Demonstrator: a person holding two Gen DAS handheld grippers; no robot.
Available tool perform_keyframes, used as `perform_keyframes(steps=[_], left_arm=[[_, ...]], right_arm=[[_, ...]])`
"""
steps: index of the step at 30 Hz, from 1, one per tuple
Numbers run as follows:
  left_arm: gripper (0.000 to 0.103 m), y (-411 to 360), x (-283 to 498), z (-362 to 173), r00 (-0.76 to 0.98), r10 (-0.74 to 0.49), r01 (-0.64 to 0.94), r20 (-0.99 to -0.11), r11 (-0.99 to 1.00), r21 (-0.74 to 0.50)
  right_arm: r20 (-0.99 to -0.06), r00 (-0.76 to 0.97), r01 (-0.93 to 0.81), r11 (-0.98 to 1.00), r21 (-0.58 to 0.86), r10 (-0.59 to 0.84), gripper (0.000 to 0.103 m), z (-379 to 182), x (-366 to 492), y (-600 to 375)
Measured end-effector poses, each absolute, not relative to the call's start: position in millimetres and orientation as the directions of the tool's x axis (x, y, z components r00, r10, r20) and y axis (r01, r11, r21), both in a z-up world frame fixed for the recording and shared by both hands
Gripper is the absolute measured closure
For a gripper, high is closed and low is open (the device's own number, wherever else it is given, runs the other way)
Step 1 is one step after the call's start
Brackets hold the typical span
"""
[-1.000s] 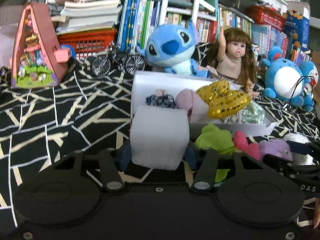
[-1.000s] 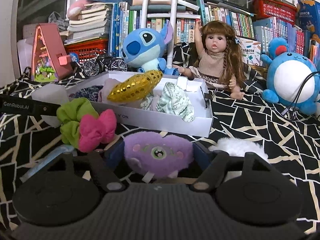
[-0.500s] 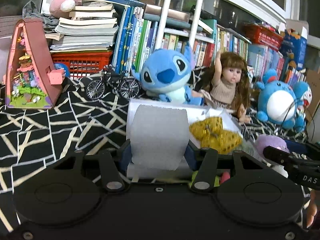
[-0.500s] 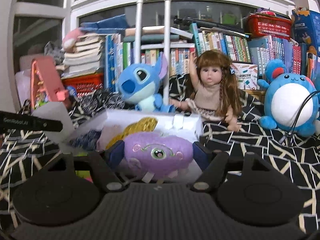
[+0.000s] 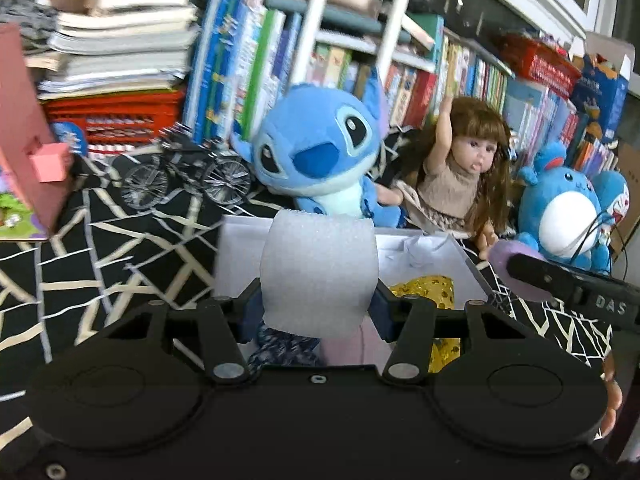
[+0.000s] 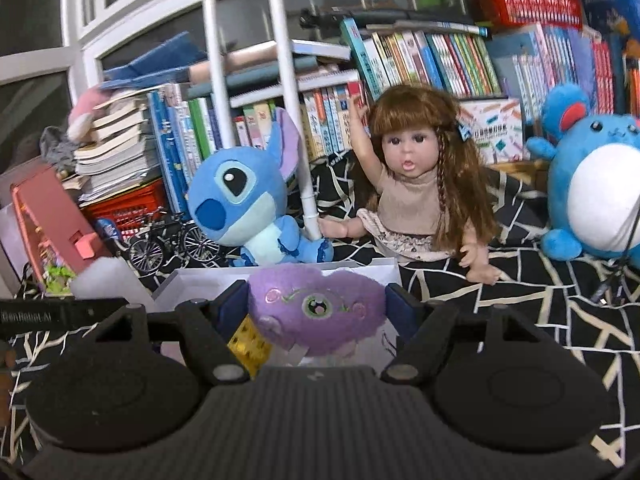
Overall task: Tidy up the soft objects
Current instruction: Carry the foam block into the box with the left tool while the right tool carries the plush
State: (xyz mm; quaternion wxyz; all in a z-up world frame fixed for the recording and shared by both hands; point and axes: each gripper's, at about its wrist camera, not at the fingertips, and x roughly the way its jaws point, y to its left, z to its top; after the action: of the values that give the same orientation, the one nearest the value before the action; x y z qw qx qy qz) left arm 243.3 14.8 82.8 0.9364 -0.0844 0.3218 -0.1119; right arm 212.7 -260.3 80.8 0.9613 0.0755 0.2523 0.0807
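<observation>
My left gripper [image 5: 318, 304] is shut on a white foam block [image 5: 319, 270], held over the near part of the white box [image 5: 464, 258]. Inside the box lie a gold sequined piece [image 5: 430, 294], a dark blue patterned cloth [image 5: 280, 346] and a pale pink soft item [image 5: 344, 344]. My right gripper [image 6: 316, 308] is shut on a purple plush toy [image 6: 316, 306] with an embroidered eye, just above the box's rim [image 6: 192, 280]. The right gripper with the purple plush [image 5: 504, 252] shows at the right of the left wrist view. The foam block [image 6: 104, 280] shows at the left of the right wrist view.
Behind the box sit a blue plush alien [image 5: 320, 156], a doll [image 5: 460, 176] and a round blue plush [image 5: 572, 216]. A small metal bicycle [image 5: 188, 172], a pink toy house [image 6: 52, 224], red baskets and stacked books line the back. A black cloth with pale lines [image 5: 100, 240] covers the surface.
Both grippers have risen and moved forward with their loads, from the cloth in front of the box to over the box. The green and pink soft items have dropped out of sight.
</observation>
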Motion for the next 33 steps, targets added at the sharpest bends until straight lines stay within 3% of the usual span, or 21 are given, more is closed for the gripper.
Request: perform_keyframes(steps=[7,33], left_arm=[[0.051,-2,286,63,0.697,-0.286,0.135,-0.658,0.953,-0.271],[0.052,-10,323,27,0.627,-0.290,0.100,-0.723,0.950,-0.294]], right_arm=[[-0.548,0.816,-0.087,0.977,0.195,0.182,0.028,65,246,-256],[-0.626,0.751,-0.067,0.967,0.246,0.212,0.027,36,275,-251]])
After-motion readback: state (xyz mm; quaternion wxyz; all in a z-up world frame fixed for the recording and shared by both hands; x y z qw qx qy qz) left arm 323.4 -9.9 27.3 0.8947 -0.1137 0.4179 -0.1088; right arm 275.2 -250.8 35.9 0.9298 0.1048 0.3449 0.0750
